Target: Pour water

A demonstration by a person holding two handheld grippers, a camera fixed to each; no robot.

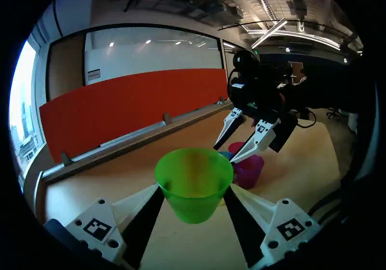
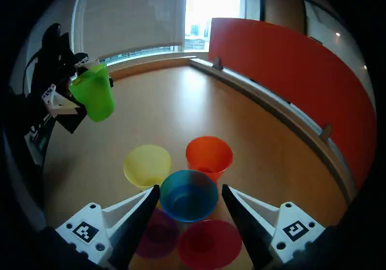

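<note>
In the left gripper view, a green cup [image 1: 194, 185] is being gripped by the left tongs [image 1: 194, 190]. One finger is being pressed against each side of its tapered wall, so the tongs are open no wider than the cup itself. The cup is translucent plastic with a round open mouth, and it is being held upright above the wooden worktop [image 1: 299, 173]. Whether it is holding anything cannot be told. To the right, nearer the worktop edge along the orange partition [image 1: 130, 106], the right tongs [image 1: 224, 153] are being held down among a cluster of cups.

In the right gripper view, the green cup [image 2: 94, 96] is being shown at the far left. There it is being carried clear of the worktop [image 2: 164, 101] by the left tongs [image 2: 79, 89] and is being tilted slightly. On the worktop, well in from the partition edge, a yellow cup [image 2: 147, 166] and a purple cup [image 2: 159, 234] are being seen first. A blue cup [image 2: 188, 203] is being flanked closely by the fingers of the right tongs [image 2: 189, 189]; whether both fingers are pressing on it cannot be told. An orange cup [image 2: 208, 156] and a red cup [image 2: 210, 243] are being seen beside it, rightmost.
</note>
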